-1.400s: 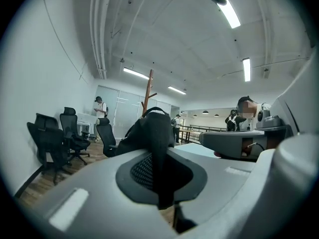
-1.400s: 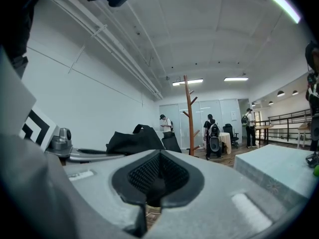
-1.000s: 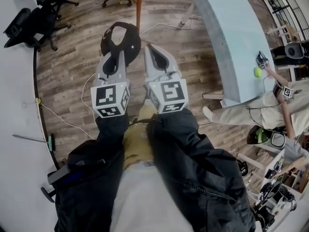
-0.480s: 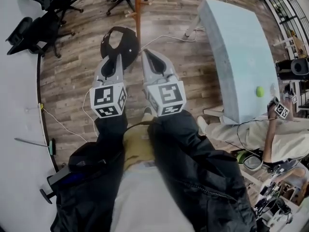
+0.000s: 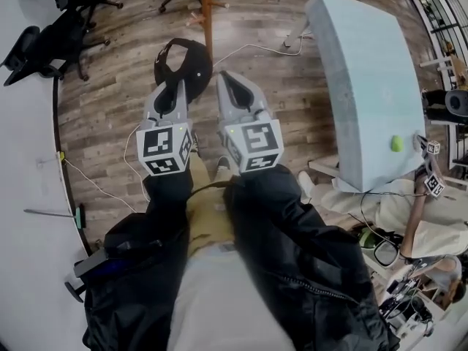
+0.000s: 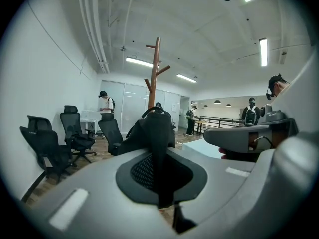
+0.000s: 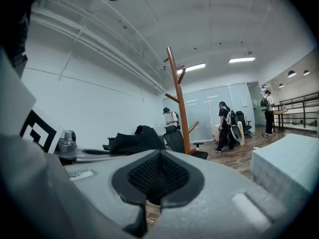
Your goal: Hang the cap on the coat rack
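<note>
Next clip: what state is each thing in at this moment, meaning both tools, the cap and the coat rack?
left tool: shut on the cap.
right tool: shut, nothing in it.
cap: held in the left tool, not yet on the rack.
coat rack: upright, the pegs in view are bare.

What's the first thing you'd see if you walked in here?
A black cap is pinched in the left gripper, out in front of the person. Just ahead stands a tall wooden coat rack with its upper pegs bare. A big pale blue table sits off to the right.
</note>
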Demonstrator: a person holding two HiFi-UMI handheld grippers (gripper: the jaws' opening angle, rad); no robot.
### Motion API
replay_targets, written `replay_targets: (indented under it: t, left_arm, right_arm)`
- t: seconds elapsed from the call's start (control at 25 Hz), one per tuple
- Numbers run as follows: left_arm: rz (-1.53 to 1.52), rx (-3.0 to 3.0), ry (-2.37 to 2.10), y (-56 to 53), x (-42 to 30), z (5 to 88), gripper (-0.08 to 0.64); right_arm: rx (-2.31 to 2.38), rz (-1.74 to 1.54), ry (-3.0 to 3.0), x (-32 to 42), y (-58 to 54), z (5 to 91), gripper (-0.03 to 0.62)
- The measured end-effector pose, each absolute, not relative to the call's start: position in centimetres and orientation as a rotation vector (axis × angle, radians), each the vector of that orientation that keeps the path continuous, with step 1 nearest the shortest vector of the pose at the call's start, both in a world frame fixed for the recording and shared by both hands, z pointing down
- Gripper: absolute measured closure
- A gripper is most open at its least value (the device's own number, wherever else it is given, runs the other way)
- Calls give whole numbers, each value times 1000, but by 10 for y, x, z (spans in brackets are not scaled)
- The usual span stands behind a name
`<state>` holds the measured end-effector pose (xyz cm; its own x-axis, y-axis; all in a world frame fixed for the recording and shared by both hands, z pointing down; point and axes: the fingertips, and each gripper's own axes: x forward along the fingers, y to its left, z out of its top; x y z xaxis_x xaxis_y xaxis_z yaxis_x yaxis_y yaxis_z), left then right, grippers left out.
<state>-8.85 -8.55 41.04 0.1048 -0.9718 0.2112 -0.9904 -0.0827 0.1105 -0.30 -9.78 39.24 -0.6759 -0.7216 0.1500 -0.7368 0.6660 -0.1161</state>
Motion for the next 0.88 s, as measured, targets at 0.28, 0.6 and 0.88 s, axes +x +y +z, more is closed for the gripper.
replay_targets:
  t: [0.28,0.6,0.88]
  left_arm:
    - [119,2197,-1878,-153,-122,424,554]
    - [106,2248,-1814,-227,-161,420,554]
    - [189,2262,-1677,-244,-170,438,554]
  right_arm:
    - [1326,221,-2725,-26,-159,397,597]
    - [1388,210,-2685,-69,-235,391,597]
    - [1412,263,-2634,-70,-263,405,597]
